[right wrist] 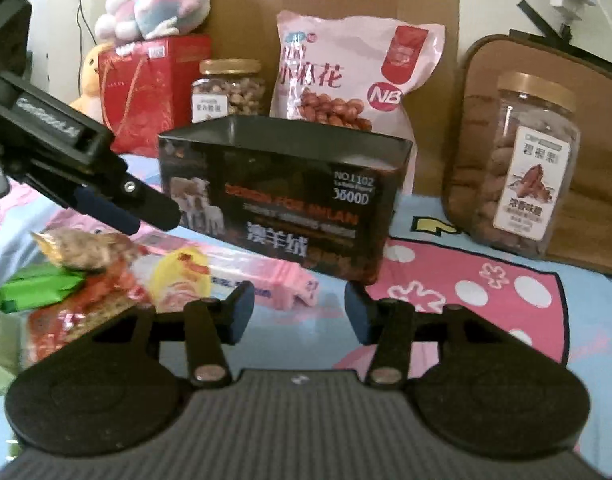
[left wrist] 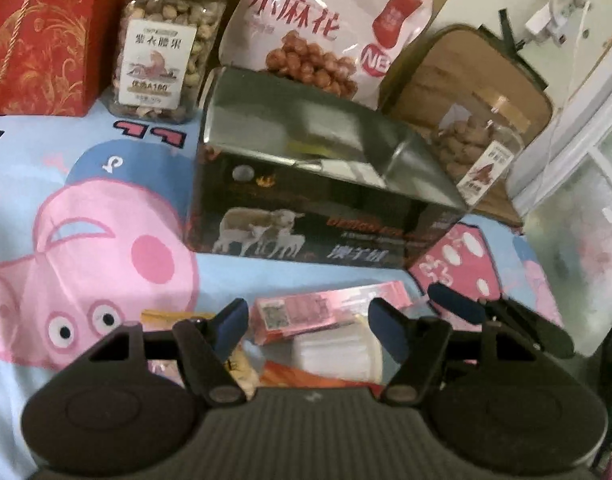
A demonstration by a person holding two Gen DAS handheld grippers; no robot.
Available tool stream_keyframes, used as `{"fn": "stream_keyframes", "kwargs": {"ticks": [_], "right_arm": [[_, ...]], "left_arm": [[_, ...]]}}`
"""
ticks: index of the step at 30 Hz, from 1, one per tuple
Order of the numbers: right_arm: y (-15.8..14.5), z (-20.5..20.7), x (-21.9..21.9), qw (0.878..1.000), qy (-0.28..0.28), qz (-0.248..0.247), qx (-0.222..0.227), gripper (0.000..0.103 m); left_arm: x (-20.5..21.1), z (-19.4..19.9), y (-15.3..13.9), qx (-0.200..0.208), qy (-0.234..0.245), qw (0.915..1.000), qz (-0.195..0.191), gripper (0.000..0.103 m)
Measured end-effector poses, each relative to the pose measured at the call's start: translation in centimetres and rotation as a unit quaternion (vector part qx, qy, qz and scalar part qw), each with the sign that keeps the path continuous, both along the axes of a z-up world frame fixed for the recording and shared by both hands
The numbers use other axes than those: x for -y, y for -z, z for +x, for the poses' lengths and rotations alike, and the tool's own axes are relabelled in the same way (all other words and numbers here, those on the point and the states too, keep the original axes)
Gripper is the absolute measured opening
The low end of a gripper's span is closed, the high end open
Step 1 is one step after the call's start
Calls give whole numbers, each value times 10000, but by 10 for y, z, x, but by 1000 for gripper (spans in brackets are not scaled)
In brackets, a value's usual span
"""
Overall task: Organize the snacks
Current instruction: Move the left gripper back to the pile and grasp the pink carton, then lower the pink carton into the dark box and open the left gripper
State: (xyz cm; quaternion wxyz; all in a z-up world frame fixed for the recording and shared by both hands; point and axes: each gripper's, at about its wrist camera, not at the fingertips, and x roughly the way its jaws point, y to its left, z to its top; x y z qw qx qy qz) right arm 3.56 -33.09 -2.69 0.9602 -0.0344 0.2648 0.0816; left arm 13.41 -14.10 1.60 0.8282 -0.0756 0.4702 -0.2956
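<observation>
A black open box [left wrist: 326, 208] printed with sheep stands on the cartoon sheet, and its silver inside looks bare. My left gripper [left wrist: 310, 332] is open above a pile of snacks in front of the box. A pink carton [left wrist: 330, 308] and a white packet [left wrist: 334, 356] lie below its gap, untouched by the pads. In the right wrist view the black box [right wrist: 281, 200] is straight ahead. The pile at the left there holds the pink carton [right wrist: 257, 276], a yellow packet [right wrist: 181, 276], a green packet [right wrist: 37, 288] and a brown wrapped snack [right wrist: 85, 248]. My right gripper [right wrist: 299, 312] is open over bare sheet and holds nothing.
Behind the box stand a nut jar [left wrist: 161, 56], a pink snack bag [left wrist: 326, 20] and a red gift bag [left wrist: 37, 36]. A second jar [right wrist: 530, 168] leans on a brown cushion [right wrist: 586, 208]. Plush toys [right wrist: 161, 4] sit on the gift bag.
</observation>
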Motion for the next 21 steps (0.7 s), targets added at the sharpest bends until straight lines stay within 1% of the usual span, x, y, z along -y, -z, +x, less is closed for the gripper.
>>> {"fn": "stream_keyframes", "kwargs": {"ticks": [2, 5, 7, 8, 9, 10, 11, 12, 15, 19, 21], "right_arm": [[2, 6, -4, 9998, -138, -91, -67, 53], [6, 10, -11, 9990, -367, -163, -173, 54], [6, 13, -12, 9987, -463, -86, -214, 53], [6, 14, -11, 9984, -504, 12, -254, 52], [6, 14, -11, 9980, -540, 117, -293, 48], [6, 13, -11, 9981, -530, 136, -285, 46], [5, 11, -13, 9983, -511, 102, -254, 44], [5, 7, -14, 9987, -457, 86, -230, 39], [-2, -11, -15, 9993, -343, 129, -30, 38], [-25, -39, -23, 9982, -290, 6, 519, 38], [-37, -39, -24, 9970, -254, -3, 730, 38]], "left_arm": [[-2, -3, 1, 61, -4, 10000, 24, 67], [-5, -4, 1, -28, 16, 10000, -58, 67], [-3, -2, 5, -159, 85, 9998, -120, 62], [-1, -2, 5, -101, 68, 9999, -69, 63], [2, -3, 4, -17, 34, 10000, 3, 63], [5, -3, 3, 33, 14, 10000, 80, 62], [6, -3, 2, 44, 3, 9999, 121, 62], [6, -4, 0, 67, 16, 9999, 123, 62], [1, -15, -15, 298, 85, 9995, 41, 62], [-6, -26, -43, 675, 66, 9976, -159, 62], [-6, -22, -58, 838, 29, 9962, -233, 62]]}}
